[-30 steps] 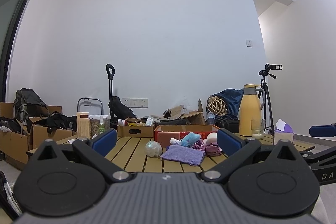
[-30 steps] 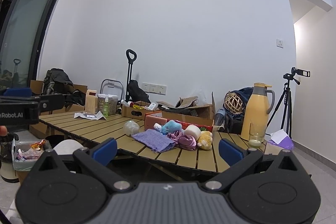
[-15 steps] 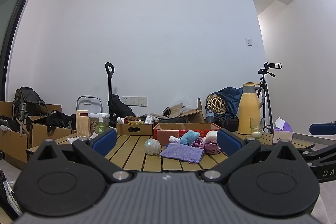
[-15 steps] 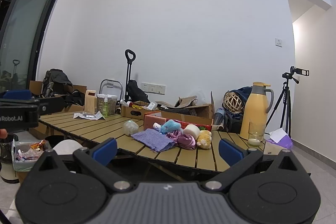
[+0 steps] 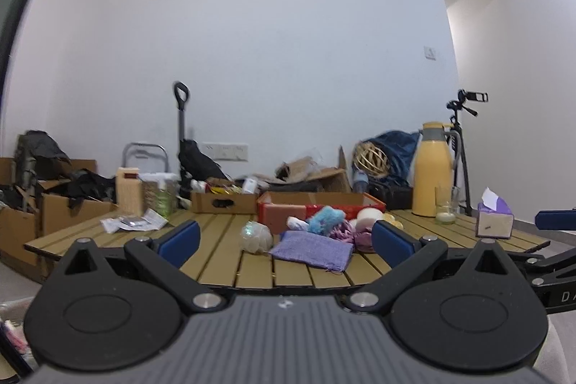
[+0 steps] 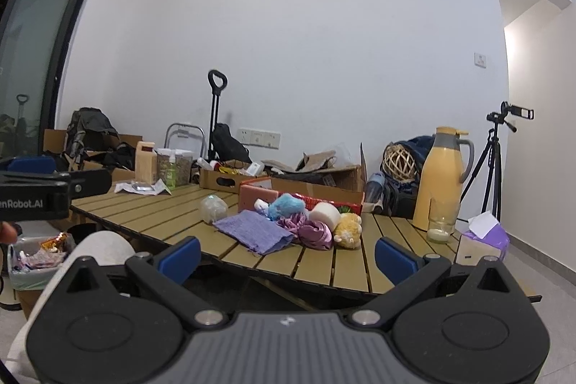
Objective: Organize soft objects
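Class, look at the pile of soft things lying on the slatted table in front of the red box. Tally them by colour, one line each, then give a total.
Purple: 3, the cloth, the frilly scrap, the satin bundle
Blue: 1, the fluffy toy
White: 2, the foam roll, the small piece
Yellow: 1, the plush toy
Total: 7

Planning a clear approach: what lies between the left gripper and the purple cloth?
Only bare wooden table slats separate the open left gripper from the purple cloth, as its own wrist view shows.
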The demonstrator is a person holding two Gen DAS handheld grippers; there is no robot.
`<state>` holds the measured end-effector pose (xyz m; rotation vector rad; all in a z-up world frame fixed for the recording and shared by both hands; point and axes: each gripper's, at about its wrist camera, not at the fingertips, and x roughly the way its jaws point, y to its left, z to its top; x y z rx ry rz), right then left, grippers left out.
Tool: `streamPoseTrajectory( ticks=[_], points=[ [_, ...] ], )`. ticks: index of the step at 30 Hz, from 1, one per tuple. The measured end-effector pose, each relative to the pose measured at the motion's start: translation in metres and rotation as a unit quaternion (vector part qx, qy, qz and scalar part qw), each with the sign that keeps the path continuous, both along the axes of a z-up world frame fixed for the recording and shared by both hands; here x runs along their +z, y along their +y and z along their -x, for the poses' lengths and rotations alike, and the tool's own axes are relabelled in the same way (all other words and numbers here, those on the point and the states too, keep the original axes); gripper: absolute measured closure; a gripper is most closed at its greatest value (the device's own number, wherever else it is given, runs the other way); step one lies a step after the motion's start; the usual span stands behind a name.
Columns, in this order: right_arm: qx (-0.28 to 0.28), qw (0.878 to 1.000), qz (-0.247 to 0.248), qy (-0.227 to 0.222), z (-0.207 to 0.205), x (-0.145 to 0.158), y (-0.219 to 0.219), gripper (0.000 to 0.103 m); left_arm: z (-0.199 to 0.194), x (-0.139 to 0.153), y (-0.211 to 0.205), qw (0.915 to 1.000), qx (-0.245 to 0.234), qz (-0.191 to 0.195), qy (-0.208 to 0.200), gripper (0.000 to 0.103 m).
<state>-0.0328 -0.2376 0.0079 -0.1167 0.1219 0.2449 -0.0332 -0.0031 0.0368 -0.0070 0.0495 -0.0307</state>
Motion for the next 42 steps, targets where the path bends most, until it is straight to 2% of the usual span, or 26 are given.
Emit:
streamPoseTrajectory(
  ticks=[8, 11, 14, 17, 18, 21, 23, 25, 27, 29, 31, 33, 35, 36, 38, 42],
  points=[
    [-0.002, 0.999, 0.001, 0.035, -0.077, -0.008, 0.004, 0.000, -0.083, -0.011, 0.003, 0.9993, 0.001, -0.001, 0.038, 0.000],
    [-0.002, 0.999, -0.013, 0.053, -0.111, -0.010, 0.004, 0.000, -0.116, -0.016, 0.007, 0.9986, -0.008, 0.001, 0.052, 0.000],
    [0.008, 0.996, -0.037, 0.080, -0.147, -0.012, 0.004, 0.002, -0.156, -0.021, 0.014, 0.9964, -0.020, 0.022, 0.079, 0.000],
    [0.022, 0.990, -0.072, 0.118, -0.184, -0.018, 0.006, 0.016, -0.198, -0.024, 0.019, 0.9924, -0.032, 0.028, 0.116, 0.002],
    [0.024, 0.988, -0.086, 0.130, -0.197, -0.021, 0.007, 0.016, -0.212, -0.026, 0.020, 0.9910, -0.038, 0.027, 0.126, 0.005],
    [0.030, 0.982, -0.102, 0.155, -0.228, -0.033, 0.015, 0.022, -0.254, -0.032, 0.022, 0.9850, -0.060, 0.028, 0.160, 0.019],
    [0.035, 0.978, -0.106, 0.174, -0.251, -0.040, 0.023, 0.039, -0.284, -0.038, 0.024, 0.9778, -0.063, 0.036, 0.196, 0.032],
    [0.040, 0.974, -0.117, 0.191, -0.274, -0.046, 0.030, 0.046, -0.312, -0.046, 0.029, 0.9713, -0.065, 0.049, 0.224, 0.034],
    [0.041, 0.970, -0.130, 0.203, -0.299, -0.053, 0.034, 0.046, -0.332, -0.052, 0.033, 0.9692, -0.059, 0.053, 0.233, 0.034],
    [0.045, 0.963, -0.152, 0.219, -0.321, -0.059, 0.035, 0.047, -0.347, -0.055, 0.035, 0.9681, -0.057, 0.060, 0.236, 0.030],
    [0.046, 0.955, -0.173, 0.235, -0.344, -0.065, 0.036, 0.047, -0.362, -0.060, 0.038, 0.9631, -0.064, 0.074, 0.251, 0.030],
    [0.045, 0.951, -0.183, 0.244, -0.362, -0.071, 0.038, 0.048, -0.367, -0.063, 0.043, 0.9581, -0.082, 0.099, 0.256, 0.039],
    [0.048, 0.949, -0.192, 0.246, -0.371, -0.074, 0.038, 0.055, -0.367, -0.065, 0.049, 0.9502, -0.107, 0.132, 0.261, 0.059],
    [0.054, 0.947, -0.195, 0.247, -0.376, -0.076, 0.039, 0.058, -0.365, -0.065, 0.050, 0.9467, -0.108, 0.147, 0.265, 0.063],
    [0.054, 0.947, -0.193, 0.252, -0.381, -0.077, 0.038, 0.071, -0.359, -0.065, 0.048, 0.9449, -0.106, 0.150, 0.271, 0.095],
    [0.065, 0.945, -0.188, 0.258, -0.382, -0.077, 0.034, 0.086, -0.340, -0.063, 0.041, 0.9421, -0.111, 0.159, 0.274, 0.097]
  ],
)
